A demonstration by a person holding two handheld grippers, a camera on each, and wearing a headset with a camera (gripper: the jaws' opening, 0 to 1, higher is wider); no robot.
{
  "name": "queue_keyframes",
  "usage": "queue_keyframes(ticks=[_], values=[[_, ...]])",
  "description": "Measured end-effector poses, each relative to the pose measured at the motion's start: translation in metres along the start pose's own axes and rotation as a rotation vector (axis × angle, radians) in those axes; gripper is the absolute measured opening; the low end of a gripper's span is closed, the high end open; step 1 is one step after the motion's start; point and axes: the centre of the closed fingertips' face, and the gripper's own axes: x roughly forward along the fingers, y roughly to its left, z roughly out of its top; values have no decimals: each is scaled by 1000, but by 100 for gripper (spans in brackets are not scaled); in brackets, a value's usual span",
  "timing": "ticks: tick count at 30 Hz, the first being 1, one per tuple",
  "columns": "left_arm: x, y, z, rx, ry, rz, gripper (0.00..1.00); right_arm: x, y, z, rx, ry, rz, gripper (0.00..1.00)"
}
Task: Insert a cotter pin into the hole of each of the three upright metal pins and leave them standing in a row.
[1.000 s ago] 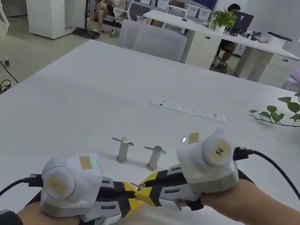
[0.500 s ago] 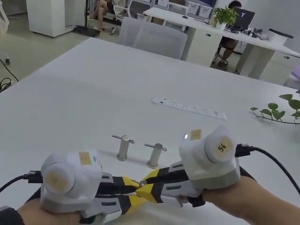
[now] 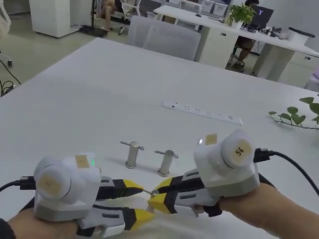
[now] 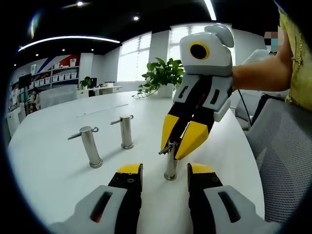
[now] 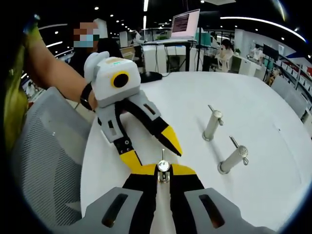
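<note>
Two upright metal pins (image 3: 132, 155) (image 3: 165, 164) stand side by side on the white table (image 3: 99, 99), each with a cotter pin through its top. A third pin (image 4: 170, 163) stands nearer me. My right gripper (image 3: 157, 196) comes down on its top, shut on the cotter pin (image 5: 163, 157) that lies through the hole. The left gripper (image 3: 137, 200) is open, its yellow fingertips (image 4: 129, 169) on either side of the third pin's base and apart from it. In the right gripper view the left gripper (image 5: 151, 150) gapes just ahead of my right gripper (image 5: 164, 170).
A white power strip (image 3: 202, 112) lies across the table beyond the pins. Plant leaves (image 3: 299, 117) reach in at the right edge. Grey chairs (image 3: 164, 42) stand at the far edge, with desks and people behind. A black cable (image 3: 294, 169) trails from the right gripper.
The left gripper has opened and drawn back to the left, off the third pin. The right gripper stays at the pin's top. The camera has tilted slightly.
</note>
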Motion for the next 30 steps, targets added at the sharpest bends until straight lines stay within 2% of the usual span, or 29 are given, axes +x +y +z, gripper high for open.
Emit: queue_keyframes(ticks=[2,4,6,7,10,16,19,24,30], values=[[-4,1,3,-7,-9,3,43,-1,0,1,1,-5,2,8],[-8,-3,5,-32,-22,-20,49,-2,0,1,3,-9,6,8],[-10,-2,4,-26,-19,-10,59,-4,-1,2,2,-11,8,8],[-11,-5,2,-39,-7,-21,61,-5,-1,3,0,-12,8,8],[-13,-5,-1,-30,17,-6,70,-7,-3,4,-3,-14,7,8],[-17,-3,6,-77,-2,29,83,-11,-3,5,-13,-13,18,8],[-22,-1,9,-89,-14,46,86,-14,-4,6,-17,-15,21,8],[-35,0,12,-112,-6,69,86,-24,-7,6,-21,-23,31,8],[-51,1,19,-128,-21,116,85,-40,-17,-3,-26,-20,38,8]])
